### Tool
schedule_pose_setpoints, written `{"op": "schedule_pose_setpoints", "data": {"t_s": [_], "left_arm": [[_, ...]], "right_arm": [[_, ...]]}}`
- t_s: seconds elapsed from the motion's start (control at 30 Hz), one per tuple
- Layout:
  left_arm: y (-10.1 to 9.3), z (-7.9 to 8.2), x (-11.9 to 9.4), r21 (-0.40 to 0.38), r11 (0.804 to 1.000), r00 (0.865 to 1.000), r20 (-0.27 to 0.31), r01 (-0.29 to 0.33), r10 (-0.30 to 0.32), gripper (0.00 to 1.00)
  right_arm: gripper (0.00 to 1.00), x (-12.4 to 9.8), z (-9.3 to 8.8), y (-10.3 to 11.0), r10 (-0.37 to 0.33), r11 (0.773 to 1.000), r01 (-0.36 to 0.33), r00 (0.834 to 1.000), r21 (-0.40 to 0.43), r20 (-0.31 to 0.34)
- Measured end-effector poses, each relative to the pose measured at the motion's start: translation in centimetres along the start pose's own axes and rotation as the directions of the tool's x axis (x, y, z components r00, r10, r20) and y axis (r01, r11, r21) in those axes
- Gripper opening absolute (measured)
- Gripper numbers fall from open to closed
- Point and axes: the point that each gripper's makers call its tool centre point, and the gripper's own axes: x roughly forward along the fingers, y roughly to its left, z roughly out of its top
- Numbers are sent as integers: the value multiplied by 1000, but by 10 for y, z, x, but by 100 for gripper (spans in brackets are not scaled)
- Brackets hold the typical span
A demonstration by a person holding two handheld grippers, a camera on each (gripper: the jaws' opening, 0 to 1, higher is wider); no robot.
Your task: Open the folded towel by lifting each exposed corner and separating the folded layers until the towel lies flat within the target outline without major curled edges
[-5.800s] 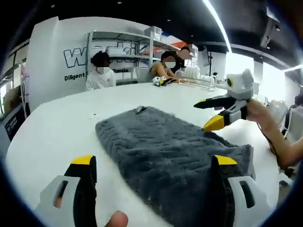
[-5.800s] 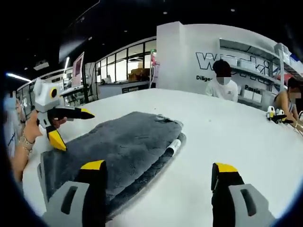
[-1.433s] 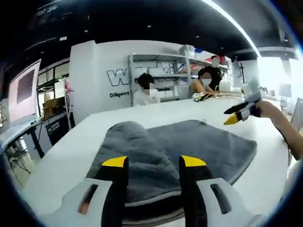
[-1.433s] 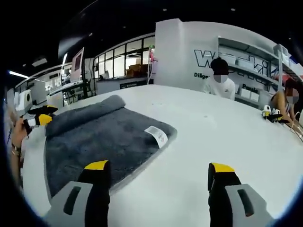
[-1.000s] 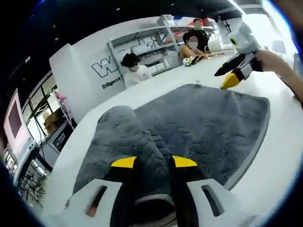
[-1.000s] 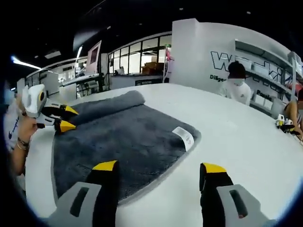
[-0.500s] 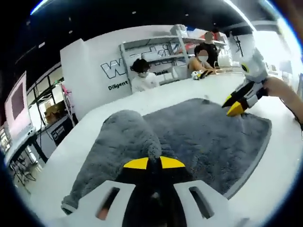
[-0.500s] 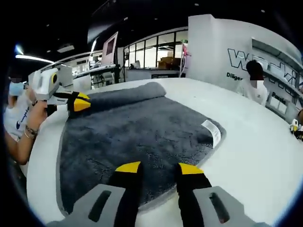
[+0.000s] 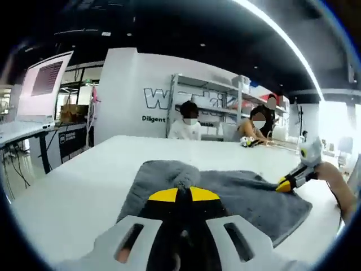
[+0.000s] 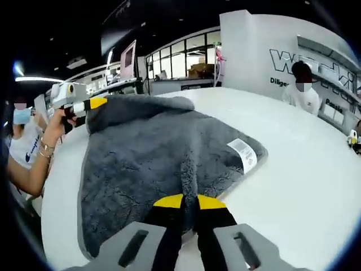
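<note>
The grey towel (image 10: 144,155) lies spread on the white table (image 10: 307,169), its white label (image 10: 244,153) at the right edge. My right gripper (image 10: 189,201) is shut on the towel's near edge, which puckers up between the jaws. My left gripper (image 9: 183,195) is shut on a bunched fold of the towel (image 9: 237,195). In the right gripper view the left gripper (image 10: 96,103), held by a hand, pinches the far left edge and holds it raised off the table. In the left gripper view the right gripper (image 9: 284,185) sits at the towel's far right edge.
White table (image 9: 67,186) stretches around the towel. Three people (image 9: 190,121) sit at the far side by shelves. A monitor (image 9: 42,84) stands at the left. A person's arm (image 10: 34,164) reaches in along the table's left edge.
My right jaws have shut fully on the towel's near edge. The left gripper has lifted its held fold, so the rolled far edge now hangs raised instead of lying on the table.
</note>
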Motion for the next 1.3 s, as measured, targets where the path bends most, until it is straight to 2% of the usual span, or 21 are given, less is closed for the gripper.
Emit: {"op": "schedule_pose_setpoints", "data": {"t_s": [0.1, 0.2, 0.33, 0.47, 0.63, 0.73, 0.87, 0.93, 1.03, 1.13, 1.3], "left_arm": [[9, 12, -3, -44, 999, 999, 40, -6, 8, 5], [16, 17, -6, -78, 997, 998, 57, -3, 8, 5], [22, 19, -8, -93, 996, 998, 64, -9, 15, 5], [24, 15, -10, -89, 996, 998, 54, -14, 19, 5], [14, 2, -12, -70, 997, 1000, 25, -12, 14, 5], [1, -8, -13, -65, 998, 1000, 11, -1, 1, 5], [-15, -22, -11, -115, 993, 1000, -6, 10, -11, 5], [-21, -30, -9, -101, 995, 999, -32, 9, -12, 5], [-28, -46, -7, -7, 1000, 995, -102, -16, 16, 5], [-40, -53, -5, 27, 1000, 991, -133, 1, 3, 4], [-68, -65, 1, 92, 994, 983, -181, 55, -37, 4]], "right_arm": [[3, -9, -4, -15, -21, 1000, 21, 1000, 2, -15], [3, -19, -10, -30, -38, 999, 39, 999, 12, -34], [3, -42, -24, -60, -121, 993, 120, 989, -16, -90], [3, -60, -34, -86, -160, 987, 159, 979, -20, -125], [3, -79, -45, -111, -208, 978, 199, 961, -68, -180], [3, -94, -54, -128, -246, 968, 229, 943, -100, -226], [3, -113, -65, -146, -295, 953, 264, 916, -146, -273], [3, -119, -70, -151, -301, 951, 266, 909, -154, -287], [3, -130, -76, -159, -312, 947, 268, 898, -177, -311], [4, -140, -83, -174, -336, 939, 282, 879, -200, -339], [4, -152, -89, -201, -407, 908, 323, 832, -267, -376]]}}
